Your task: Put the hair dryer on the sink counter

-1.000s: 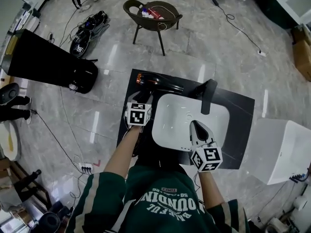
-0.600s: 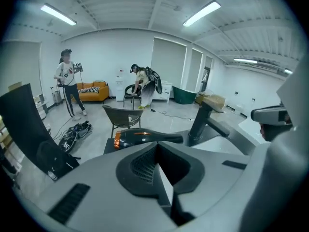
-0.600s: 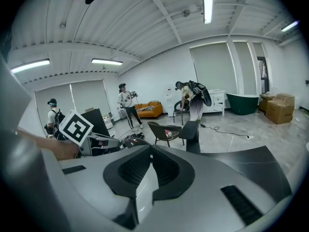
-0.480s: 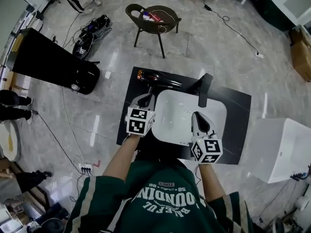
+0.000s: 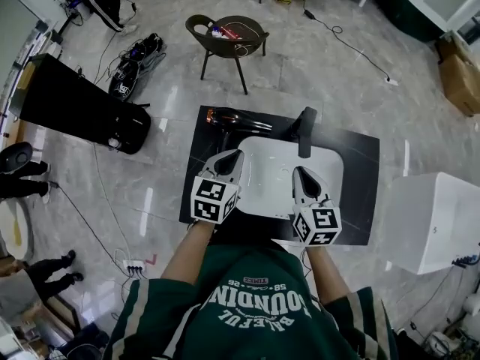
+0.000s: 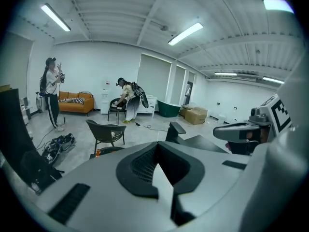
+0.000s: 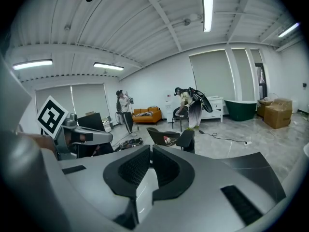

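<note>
Since the dryer point(image 5: 238, 123) lies on the counter point(image 5: 360, 178) back-left of the basin point(image 5: 274, 182), left gripper point(image 5: 235, 156) and right gripper point(image 5: 298, 173) both pressed together, empty, placement looks done; next, just pull clear.

Both arms out fwd from torso, forearms bare, green striped sleeves ending nr elbows. Left gripper point(image 5: 235, 156) & right gripper point(image 5: 298, 172) sit side by side, apart, approx level, both pointing fwd away from body; tips lean slightly twd each other. Left marker cube point(image 5: 214, 199) tilted, right marker cube point(image 5: 316, 226) facing up. Left gripper view: jaws together, pads meeting, nothing btwn. Right gripper view: same, jaws closed, empty. Left forearm point(image 5: 184, 247) angles in from lower left; right forearm point(image 5: 325, 280) runs nearly straight up-frame.
</note>
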